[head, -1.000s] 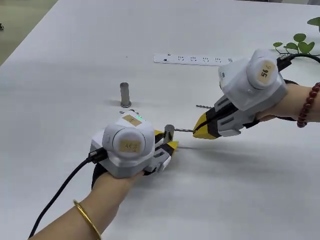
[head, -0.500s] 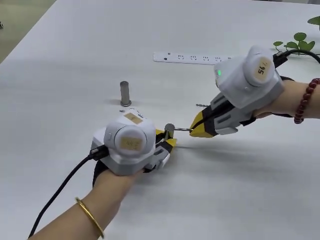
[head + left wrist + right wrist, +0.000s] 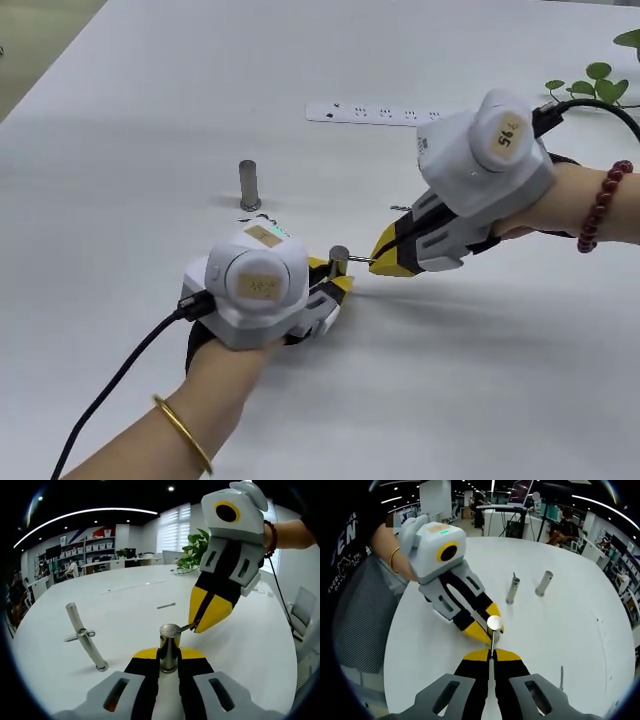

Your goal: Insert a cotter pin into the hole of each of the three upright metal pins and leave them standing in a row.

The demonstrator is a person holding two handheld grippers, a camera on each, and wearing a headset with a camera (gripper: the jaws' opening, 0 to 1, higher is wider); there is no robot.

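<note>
Near the middle of the white table (image 3: pixel 150 120), my left gripper (image 3: pixel 337 284) clamps an upright metal pin (image 3: pixel 169 642); my right gripper (image 3: pixel 386 262) pinches a cotter pin (image 3: pixel 492 641), tip against that pin just below its top; beyond stand a second metal pin (image 3: pixel 86 641), crossed by its own cotter, and a bare third metal pin (image 3: pixel 543 583).

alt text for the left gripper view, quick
The left claw grips an upright metal pin on a white table, while the right claw holds a cotter pin at its top. A second pin, already fitted with one, stands to the left.
</note>
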